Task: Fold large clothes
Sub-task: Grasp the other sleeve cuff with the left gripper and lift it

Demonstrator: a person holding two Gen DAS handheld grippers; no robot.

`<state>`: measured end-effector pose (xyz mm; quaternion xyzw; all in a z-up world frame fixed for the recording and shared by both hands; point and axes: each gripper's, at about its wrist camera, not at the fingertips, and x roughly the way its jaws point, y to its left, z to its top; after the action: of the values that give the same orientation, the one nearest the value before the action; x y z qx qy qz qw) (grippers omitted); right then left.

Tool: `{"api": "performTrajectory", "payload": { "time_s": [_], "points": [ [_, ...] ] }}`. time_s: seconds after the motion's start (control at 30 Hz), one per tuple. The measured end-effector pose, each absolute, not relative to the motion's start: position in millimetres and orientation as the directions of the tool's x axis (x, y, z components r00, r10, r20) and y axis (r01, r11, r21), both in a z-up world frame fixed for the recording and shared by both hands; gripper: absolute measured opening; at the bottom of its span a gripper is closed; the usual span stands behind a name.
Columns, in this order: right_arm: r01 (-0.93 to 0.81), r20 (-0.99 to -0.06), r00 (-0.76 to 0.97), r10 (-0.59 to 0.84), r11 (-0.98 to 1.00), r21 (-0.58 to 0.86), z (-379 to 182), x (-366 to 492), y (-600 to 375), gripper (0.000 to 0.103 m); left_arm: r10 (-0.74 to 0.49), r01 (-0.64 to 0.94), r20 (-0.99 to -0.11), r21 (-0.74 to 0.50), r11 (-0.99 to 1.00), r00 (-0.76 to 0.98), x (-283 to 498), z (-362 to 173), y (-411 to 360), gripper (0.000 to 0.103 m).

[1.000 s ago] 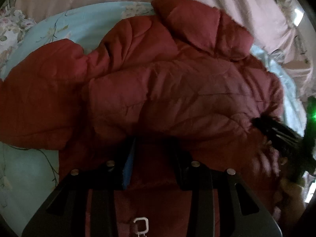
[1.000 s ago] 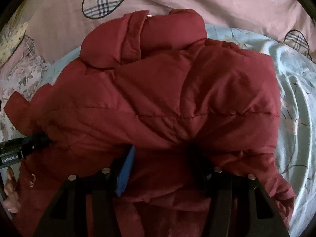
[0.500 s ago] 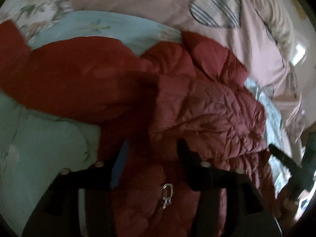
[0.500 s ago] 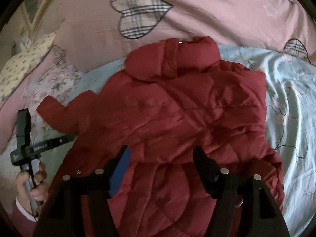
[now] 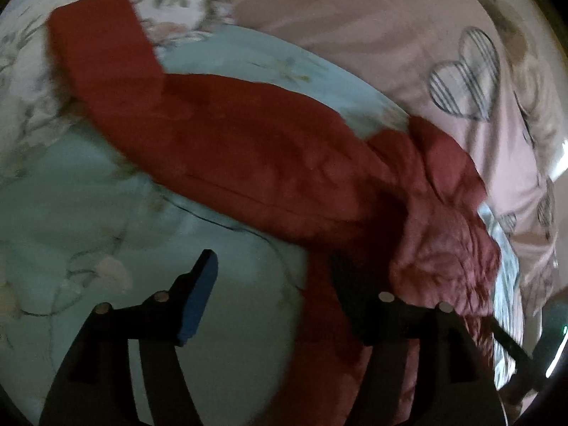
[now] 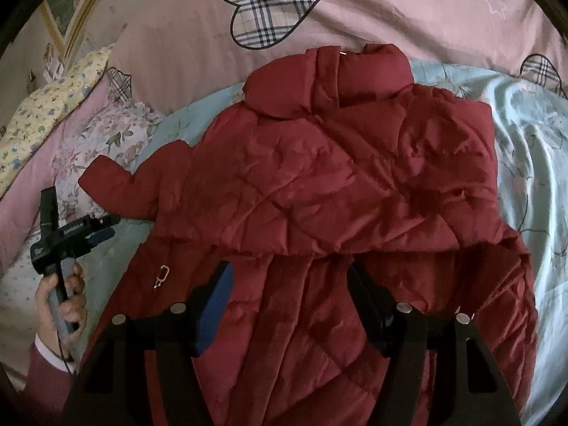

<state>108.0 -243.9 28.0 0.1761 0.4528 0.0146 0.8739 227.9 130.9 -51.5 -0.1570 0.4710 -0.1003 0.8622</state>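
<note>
A dark red puffer jacket [image 6: 319, 184] lies on the bed, collar at the far side, its upper part folded down over its lower part. One sleeve [image 5: 149, 106] stretches out to the left across the sheet. My left gripper [image 5: 273, 284] hovers over the pale blue sheet beside the jacket's edge. Its jaws are opening with only sheet between them. In the right wrist view a hand holds the left gripper [image 6: 110, 227] just below the sleeve cuff [image 6: 103, 177]. My right gripper [image 6: 291, 284] stands open above the jacket's lower part, with no cloth pinched.
A pale blue floral sheet [image 6: 532, 149] lies under the jacket. A pink quilt with plaid hearts [image 6: 269, 10] spreads beyond the collar, and floral pillows [image 6: 46, 106] sit at the left. A metal zipper pull [image 6: 161, 277] lies on the jacket's left edge.
Both grippers let go of the jacket's folded edge. The left one swung left off the jacket onto the sheet near the sleeve, opening wider. The right one drew back and up.
</note>
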Motion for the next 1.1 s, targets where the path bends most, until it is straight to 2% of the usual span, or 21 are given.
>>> {"api": "performTrajectory", "payload": {
  "time_s": [0.17,0.43,0.63,0.67,0.7,0.77,0.97,1.1],
  "points": [
    [0.139,-0.785,0.588,0.195,0.932,0.335,28.6,97.3,-243.9,0.069,-0.237,-0.093,-0.785,-0.349,0.932,0.572,247.3,-56.3,174.6,0.081],
    [0.136,-0.784,0.588,0.201,0.930,0.341,35.2,82.6,-242.7,0.070,-0.142,-0.236,-0.761,-0.366,0.900,0.633,301.1,-55.5,230.5,0.081],
    [0.148,-0.779,0.596,0.194,0.928,0.343,39.4,74.4,-247.2,0.070,-0.110,-0.285,-0.738,-0.388,0.876,0.666,340.4,-57.6,247.9,0.081],
    [0.151,-0.781,0.594,0.193,0.927,0.344,38.4,73.3,-248.7,0.071,-0.105,-0.275,-0.723,-0.387,0.880,0.682,344.5,-54.8,246.6,0.078],
    [0.156,-0.784,0.591,0.192,0.926,0.344,37.1,72.2,-250.3,0.070,-0.101,-0.263,-0.715,-0.381,0.886,0.692,346.7,-52.3,246.0,0.070],
    [0.165,-0.787,0.587,0.190,0.924,0.346,35.1,70.2,-253.4,0.070,-0.119,-0.229,-0.708,-0.376,0.898,0.696,349.3,-46.6,239.5,0.011],
    [0.180,-0.783,0.593,0.190,0.916,0.359,34.0,64.6,-262.1,0.070,-0.164,-0.121,-0.634,-0.380,0.917,0.755,327.5,-14.7,211.4,0.008],
    [0.183,-0.773,0.602,0.202,0.907,0.380,35.3,63.0,-265.4,0.070,-0.247,-0.020,-0.582,-0.414,0.910,0.775,303.7,7.9,182.3,0.008]
  ]
}}
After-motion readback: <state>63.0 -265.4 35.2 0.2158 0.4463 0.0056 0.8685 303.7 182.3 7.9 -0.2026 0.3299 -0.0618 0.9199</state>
